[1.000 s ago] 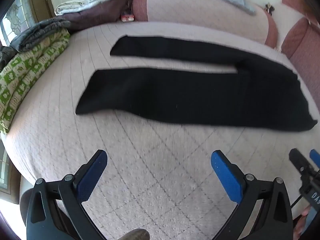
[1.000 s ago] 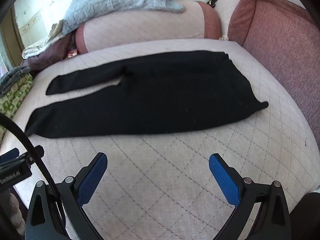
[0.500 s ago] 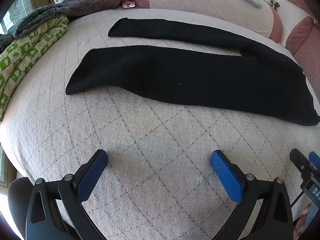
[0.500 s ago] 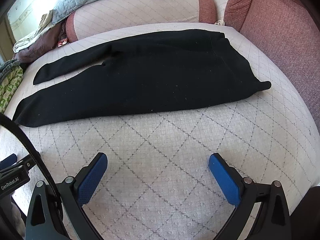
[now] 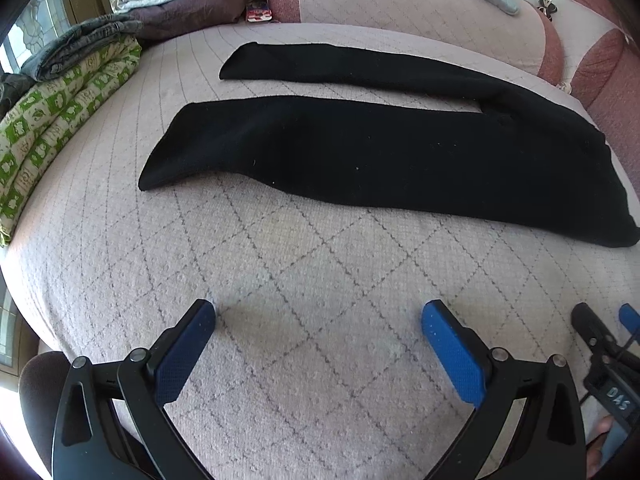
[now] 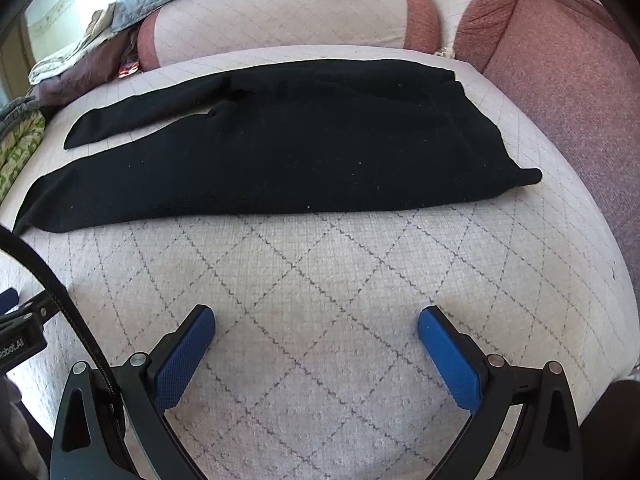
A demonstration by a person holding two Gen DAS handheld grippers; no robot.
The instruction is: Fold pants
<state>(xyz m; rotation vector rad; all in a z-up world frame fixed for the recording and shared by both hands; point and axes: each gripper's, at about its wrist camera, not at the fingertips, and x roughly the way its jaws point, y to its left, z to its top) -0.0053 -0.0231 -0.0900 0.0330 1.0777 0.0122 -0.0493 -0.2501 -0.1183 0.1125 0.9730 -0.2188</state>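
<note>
Both hand-held grippers, left (image 5: 318, 316) and right (image 6: 316, 318), hover wide open, empty, near flat black knit pants (image 6: 280, 152); soft, limp, light cloth likely best pinched at near waistband corner and near cuff.

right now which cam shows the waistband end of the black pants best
The right wrist view: the waistband end sits whole and close. In the left wrist view it is squeezed against the frame's right edge, distorted.
</note>
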